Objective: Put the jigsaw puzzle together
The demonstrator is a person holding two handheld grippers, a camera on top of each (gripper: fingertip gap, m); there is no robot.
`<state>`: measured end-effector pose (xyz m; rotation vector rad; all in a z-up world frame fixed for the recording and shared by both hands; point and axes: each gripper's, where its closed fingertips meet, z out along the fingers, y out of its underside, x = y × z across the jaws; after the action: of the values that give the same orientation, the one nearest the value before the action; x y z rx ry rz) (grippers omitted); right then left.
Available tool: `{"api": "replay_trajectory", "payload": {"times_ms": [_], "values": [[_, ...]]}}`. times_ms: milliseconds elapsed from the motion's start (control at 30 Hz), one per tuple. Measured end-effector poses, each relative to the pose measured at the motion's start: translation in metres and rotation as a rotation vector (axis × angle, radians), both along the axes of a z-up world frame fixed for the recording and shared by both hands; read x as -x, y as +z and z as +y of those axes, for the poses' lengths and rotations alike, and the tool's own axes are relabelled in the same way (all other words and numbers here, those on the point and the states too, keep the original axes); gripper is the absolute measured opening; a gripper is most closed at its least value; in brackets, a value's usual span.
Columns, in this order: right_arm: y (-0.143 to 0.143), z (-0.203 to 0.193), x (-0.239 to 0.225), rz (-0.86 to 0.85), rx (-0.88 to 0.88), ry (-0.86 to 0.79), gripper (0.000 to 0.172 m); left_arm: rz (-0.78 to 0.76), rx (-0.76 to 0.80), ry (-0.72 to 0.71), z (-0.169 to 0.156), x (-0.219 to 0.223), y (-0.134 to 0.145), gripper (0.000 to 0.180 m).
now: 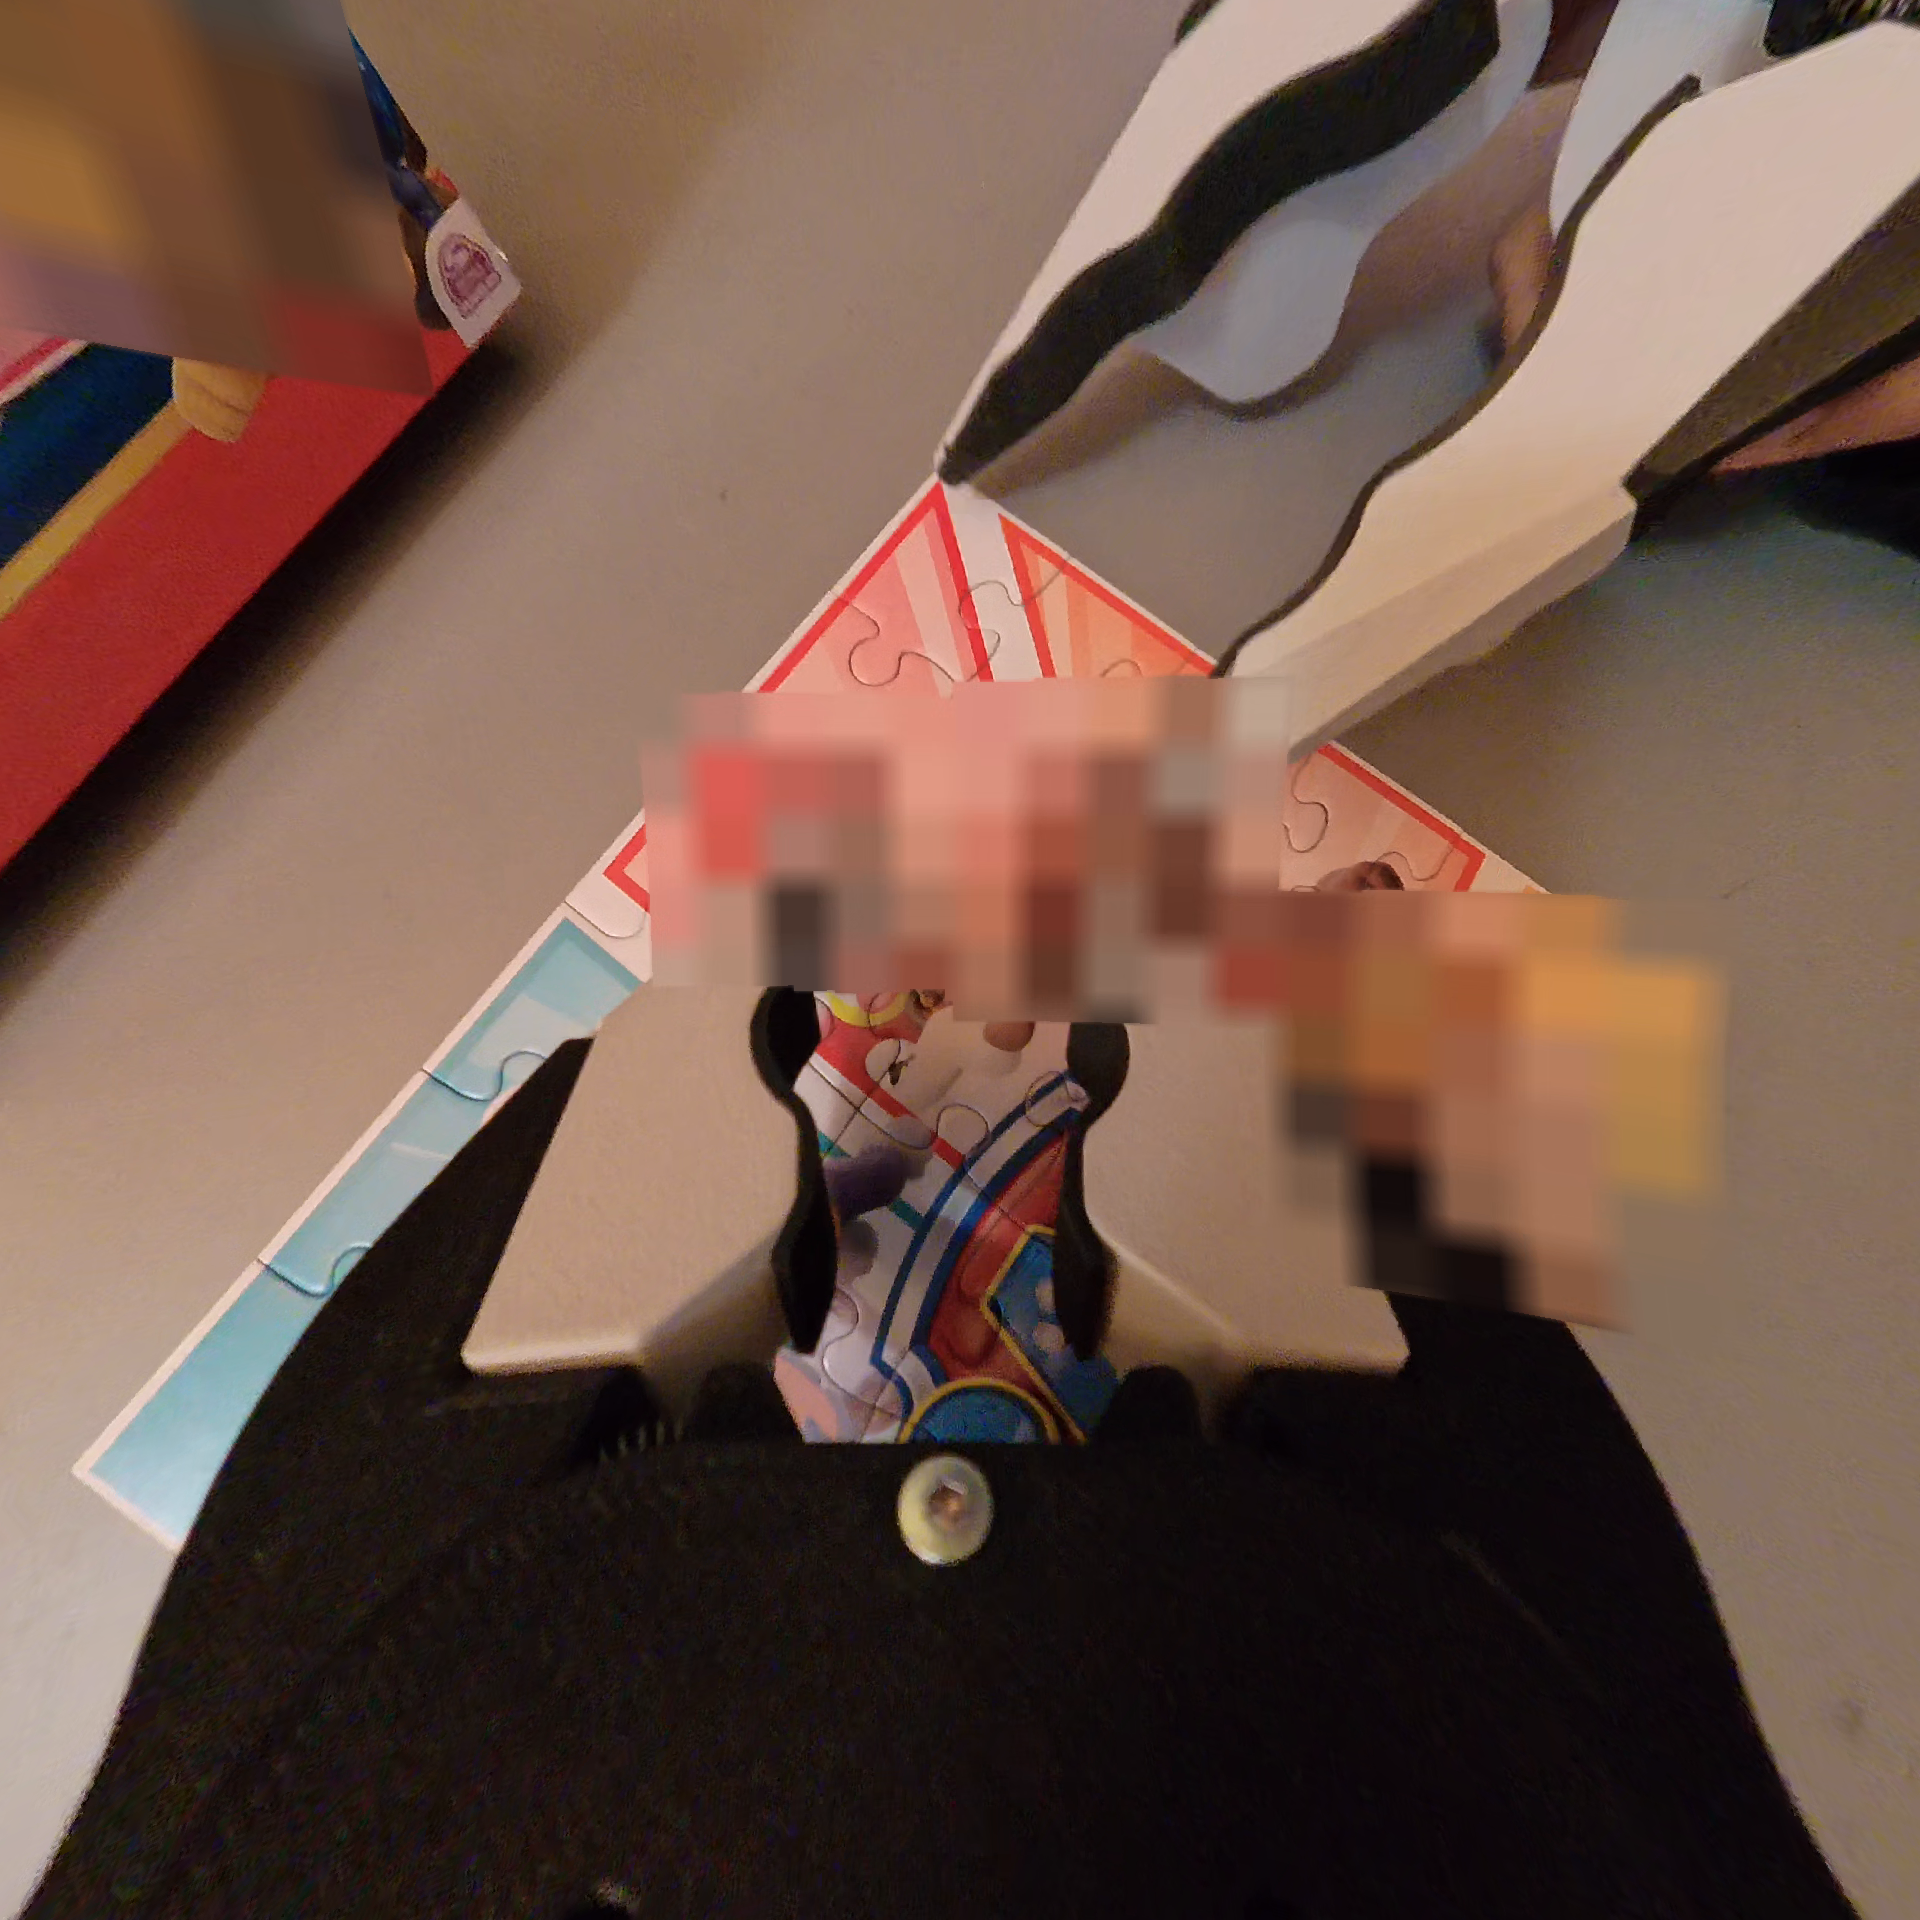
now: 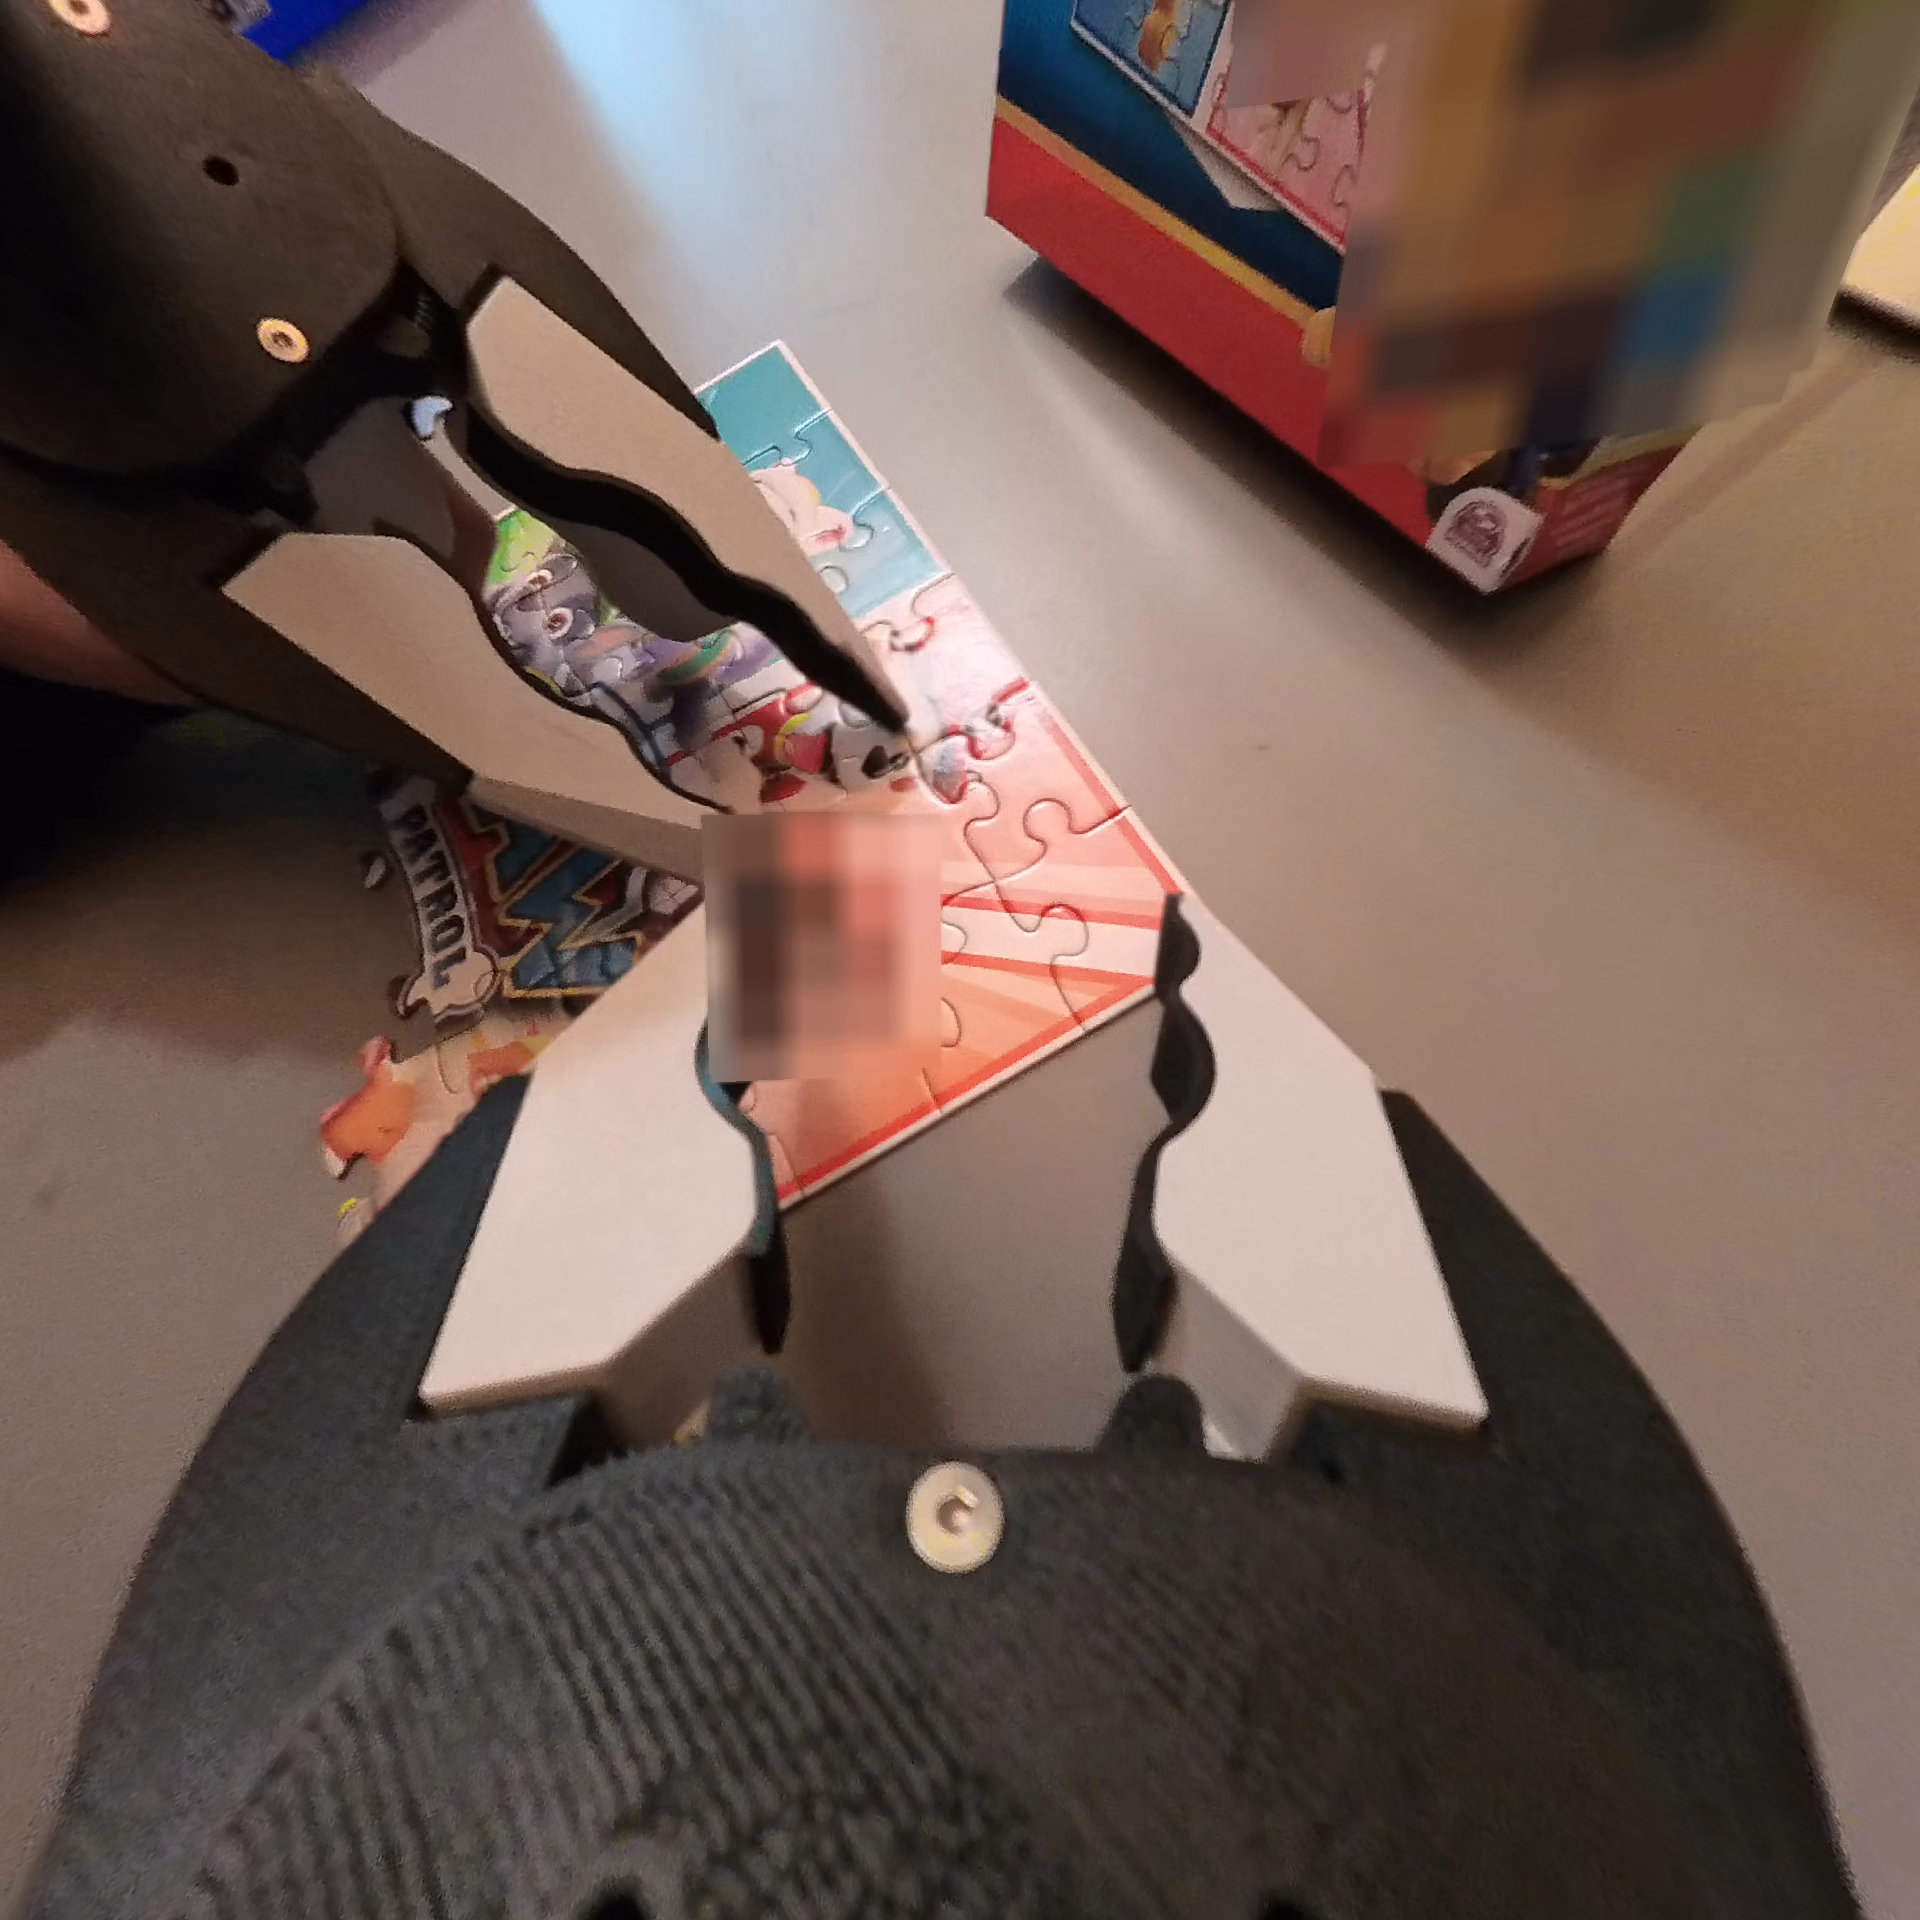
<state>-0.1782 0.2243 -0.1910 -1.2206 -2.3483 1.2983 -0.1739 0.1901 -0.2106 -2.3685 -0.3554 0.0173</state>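
A partly assembled jigsaw puzzle with a red and pink corner and a light blue edge lies flat on the grey table. My left gripper is over its middle, jaws apart, with only the puzzle picture showing between the fingers; a mosaic patch hides the tips. The right wrist view shows that gripper with one tip down on the puzzle. My right gripper is open and holds nothing, its fingers on either side of the puzzle's red corner. It also shows in the left wrist view.
A red and blue puzzle box stands on the table beyond the puzzle, and also shows in the left wrist view. A loose cluster of joined pieces and an orange piece lie left of the puzzle. Tip to tip, the grippers are about 5 cm apart.
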Motion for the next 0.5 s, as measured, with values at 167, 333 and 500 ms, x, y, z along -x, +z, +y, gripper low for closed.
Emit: {"api": "replay_trajectory", "payload": {"times_ms": [167, 333, 500], "values": [[0.014, 0.006, 0.006, 0.105, -0.027, -0.036, 0.071, -0.239, 0.060, -0.111, -0.021, -0.023, 0.010, 0.030], [0.028, 0.015, 0.013, 0.215, -0.051, -0.080, 0.065, -0.175, -0.140, 0.048, -0.051, 0.024, 0.054, 0.035], [0.040, 0.007, 0.012, 0.296, -0.040, -0.091, 0.060, -0.168, -0.179, 0.065, -0.075, 0.021, 0.044, 0.036]]}}
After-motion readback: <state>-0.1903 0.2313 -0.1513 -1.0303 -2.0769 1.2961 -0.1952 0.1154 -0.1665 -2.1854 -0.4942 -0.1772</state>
